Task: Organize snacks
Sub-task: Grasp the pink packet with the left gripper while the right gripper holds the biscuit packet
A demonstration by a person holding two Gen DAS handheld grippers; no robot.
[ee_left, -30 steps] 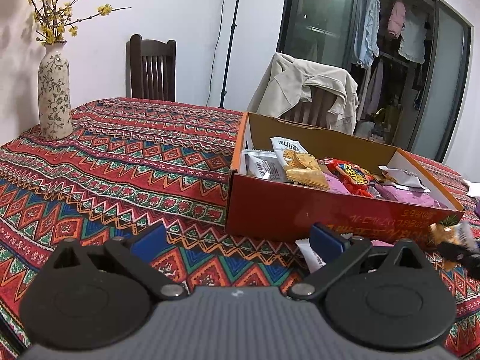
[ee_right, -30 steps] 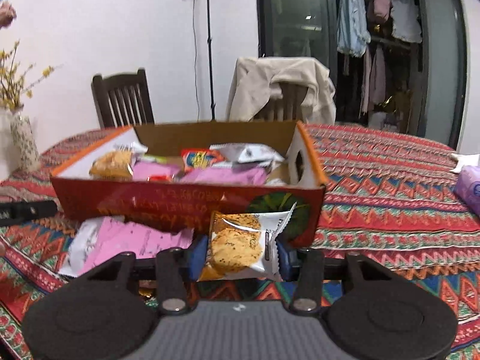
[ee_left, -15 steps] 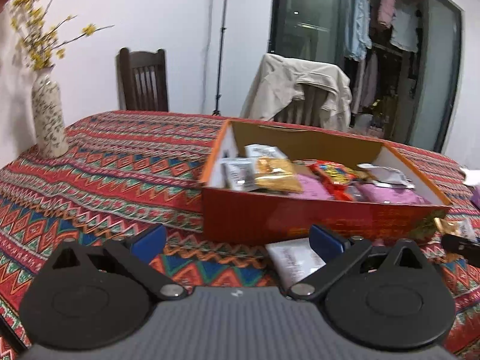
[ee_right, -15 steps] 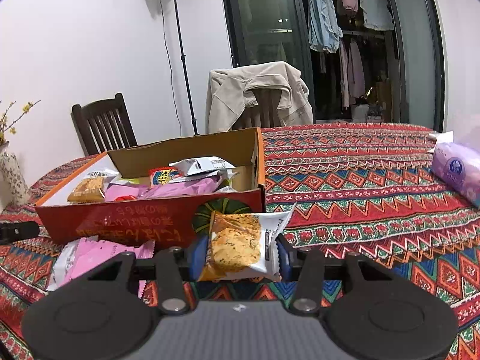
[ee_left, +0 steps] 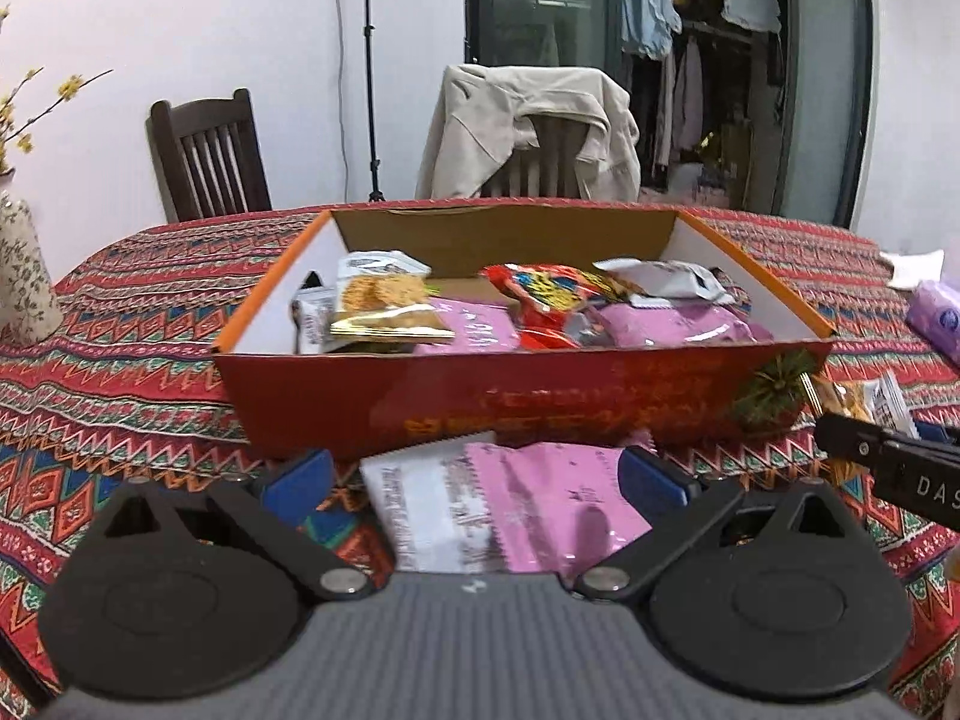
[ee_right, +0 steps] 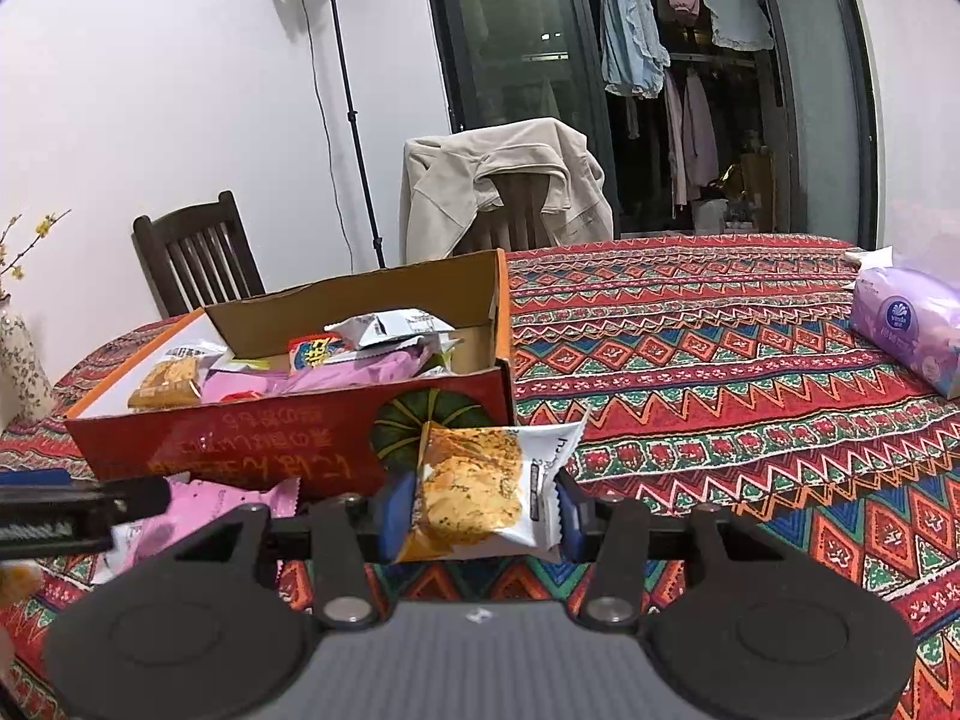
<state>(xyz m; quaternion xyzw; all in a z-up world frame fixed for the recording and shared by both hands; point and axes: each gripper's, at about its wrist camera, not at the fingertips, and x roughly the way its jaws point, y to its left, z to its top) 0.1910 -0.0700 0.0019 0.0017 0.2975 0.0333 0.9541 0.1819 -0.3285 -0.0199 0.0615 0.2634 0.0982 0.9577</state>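
Tongs first: our left tongs (ee_left: 474, 480) stand apart over a pink packet (ee_left: 528, 504) lying on the patterned tabletop (ee_right: 720, 372) before the snack box (ee_left: 522, 390); our right tongs (ee_right: 480, 510) clamp a cracker packet (ee_right: 480, 486). Chairs (ee_right: 198, 258) and a jacket (ee_right: 498, 186) stand behind.

Red box (ee_left: 540, 396) with orange rim, pink packet (ee_left: 540, 516), zigzag red, blue and green tablecloth (ee_right: 720, 396), lilac tissue pack (ee_right: 906, 330)
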